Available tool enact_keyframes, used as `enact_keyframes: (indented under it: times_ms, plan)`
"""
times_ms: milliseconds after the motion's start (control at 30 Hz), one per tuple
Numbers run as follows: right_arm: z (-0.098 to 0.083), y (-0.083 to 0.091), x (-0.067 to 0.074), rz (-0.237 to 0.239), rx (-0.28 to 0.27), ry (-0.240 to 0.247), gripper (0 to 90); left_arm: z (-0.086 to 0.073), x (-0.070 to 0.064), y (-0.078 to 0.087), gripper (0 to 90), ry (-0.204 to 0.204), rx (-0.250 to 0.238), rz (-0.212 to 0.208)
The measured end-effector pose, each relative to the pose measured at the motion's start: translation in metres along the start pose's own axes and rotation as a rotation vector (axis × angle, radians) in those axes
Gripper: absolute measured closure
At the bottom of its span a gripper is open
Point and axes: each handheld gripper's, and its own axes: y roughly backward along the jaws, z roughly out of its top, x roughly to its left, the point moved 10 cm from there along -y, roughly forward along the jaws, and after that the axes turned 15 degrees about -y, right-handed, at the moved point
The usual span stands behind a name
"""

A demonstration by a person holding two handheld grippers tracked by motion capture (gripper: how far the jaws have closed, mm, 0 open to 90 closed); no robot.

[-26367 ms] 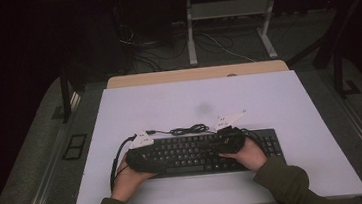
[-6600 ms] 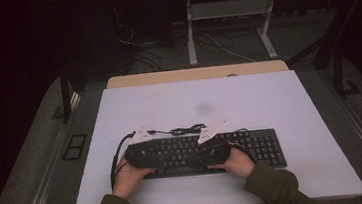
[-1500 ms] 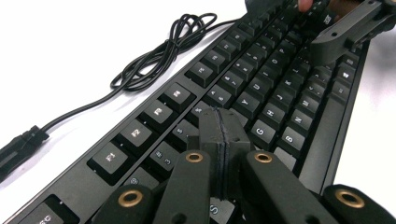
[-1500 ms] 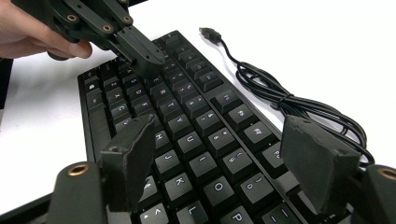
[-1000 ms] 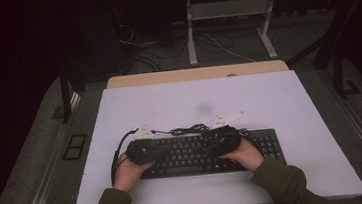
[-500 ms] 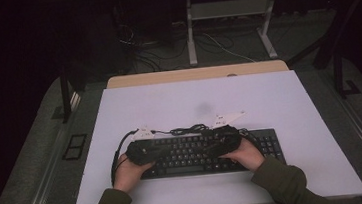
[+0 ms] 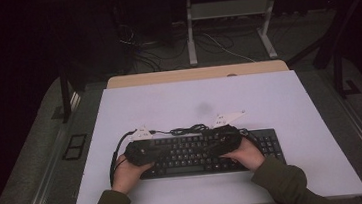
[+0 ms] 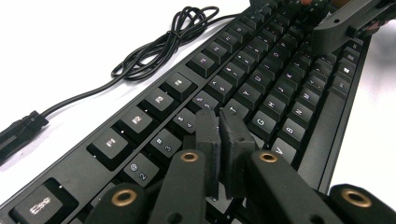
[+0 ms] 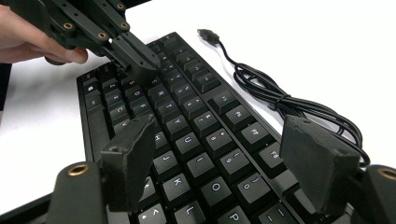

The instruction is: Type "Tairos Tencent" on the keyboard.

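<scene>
A black keyboard (image 7: pixel 194 153) lies near the front edge of the white table (image 7: pixel 269 98), with its coiled black cable (image 7: pixel 186 129) just behind it. My left gripper (image 8: pixel 219 121) is shut with nothing between its pads, and its tips sit low over the number and upper letter rows. From the right gripper view, that left gripper (image 9: pixel 137 58) is touching or nearly touching keys at the keyboard's left part. My right gripper (image 9: pixel 224 149) is open and hovers over the right-hand letter keys. In the high view, the left gripper (image 7: pixel 166 151) and right gripper (image 7: pixel 211 147) face each other over the keyboard.
The cable (image 9: pixel 280 98) ends in a loose USB plug (image 9: pixel 208 33) lying on the table behind the keyboard. The same cable (image 8: pixel 154 46) and plug (image 8: pixel 18 133) show in the left gripper view. A wooden strip (image 7: pixel 196 74) borders the table's far edge.
Over the last second both grippers stay nearly still above the keyboard. Compared with several seconds ago, the right gripper has shifted a little to the right.
</scene>
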Motion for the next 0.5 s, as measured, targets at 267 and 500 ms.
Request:
enact_keyframes:
  times_ms: [267,500]
  plan:
    - [-0.0015,0.0002,0.0030,0.016,0.015,-0.006,33.2,0.0002,0.0009,0.0050,68.9,0.019,-0.015,0.026]
    - [-0.0031,-0.0006,0.0072,0.036,0.027,-0.013,41.4,0.0008,0.0029,0.0079,52.5,0.036,-0.024,0.058]
